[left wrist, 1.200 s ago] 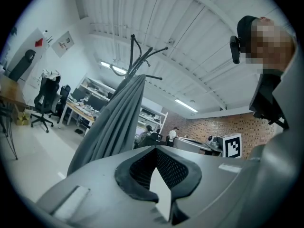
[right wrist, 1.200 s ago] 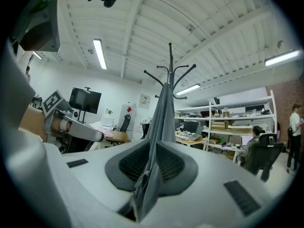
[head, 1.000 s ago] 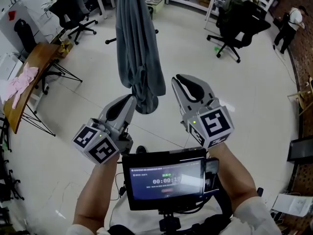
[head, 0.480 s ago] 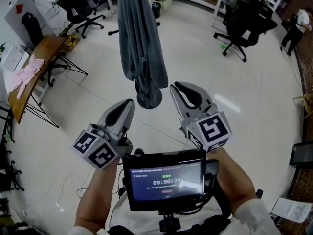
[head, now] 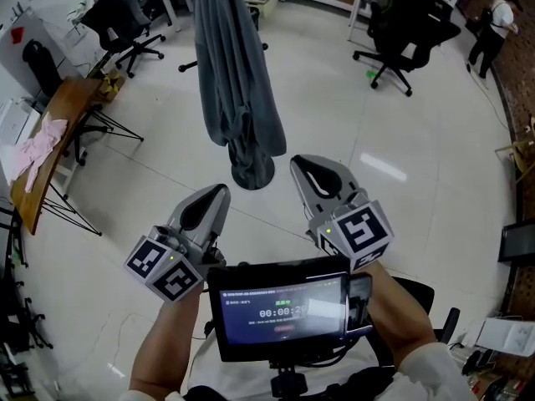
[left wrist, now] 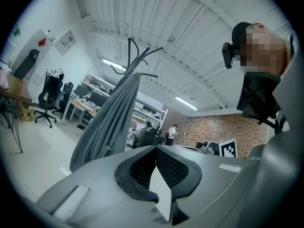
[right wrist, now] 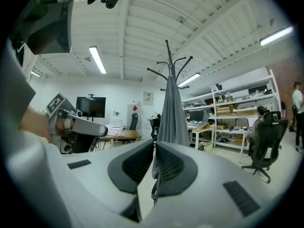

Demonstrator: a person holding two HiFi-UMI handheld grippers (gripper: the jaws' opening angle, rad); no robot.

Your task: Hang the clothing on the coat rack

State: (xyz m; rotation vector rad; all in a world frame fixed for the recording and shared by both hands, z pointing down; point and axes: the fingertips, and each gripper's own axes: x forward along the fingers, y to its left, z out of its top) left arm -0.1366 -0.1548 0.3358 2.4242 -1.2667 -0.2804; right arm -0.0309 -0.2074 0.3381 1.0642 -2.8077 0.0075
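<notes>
Grey garment [head: 238,98] hangs on the rack [right wrist: 166,63] — just ahead of both tools, untouched. The left gripper [head: 220,190] sits pressed together, empty; the right gripper [head: 298,162] has just been closing — nothing between its jaws.

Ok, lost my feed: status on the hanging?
Left gripper shut, empty. Right gripper just closed on nothing. Grey garment draped on coat rack. Nothing in the way.

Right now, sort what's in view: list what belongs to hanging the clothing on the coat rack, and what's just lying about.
Belongs to the job:
- grey garment, already draped over the rack
- coat rack, its hooks showing above the garment

Just lying about:
- pink cloth on the wooden table
- black office chair
- small screen in front of the person
</notes>
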